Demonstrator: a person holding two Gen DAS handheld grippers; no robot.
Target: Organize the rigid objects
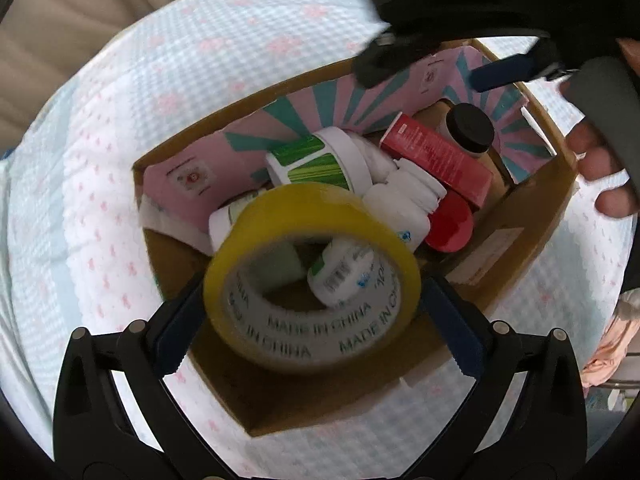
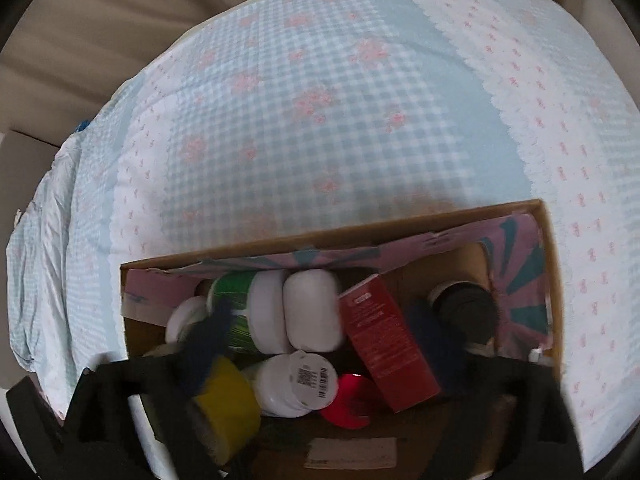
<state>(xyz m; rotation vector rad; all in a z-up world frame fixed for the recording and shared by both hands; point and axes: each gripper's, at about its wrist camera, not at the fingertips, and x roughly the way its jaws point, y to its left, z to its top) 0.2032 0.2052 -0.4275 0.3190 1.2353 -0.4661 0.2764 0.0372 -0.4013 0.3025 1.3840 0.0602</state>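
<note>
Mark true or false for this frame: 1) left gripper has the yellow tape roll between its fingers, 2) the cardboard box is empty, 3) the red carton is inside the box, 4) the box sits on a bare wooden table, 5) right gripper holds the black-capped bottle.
1) True. The left gripper has the yellow tape roll between its fingers, over the cardboard box.
2) False. It holds several containers, including a green-labelled jar.
3) True. The red carton lies in the box.
4) False. It sits on a blue checked quilt.
5) False. The right gripper is open, holding nothing; the black-capped bottle stands free in the box.
</note>
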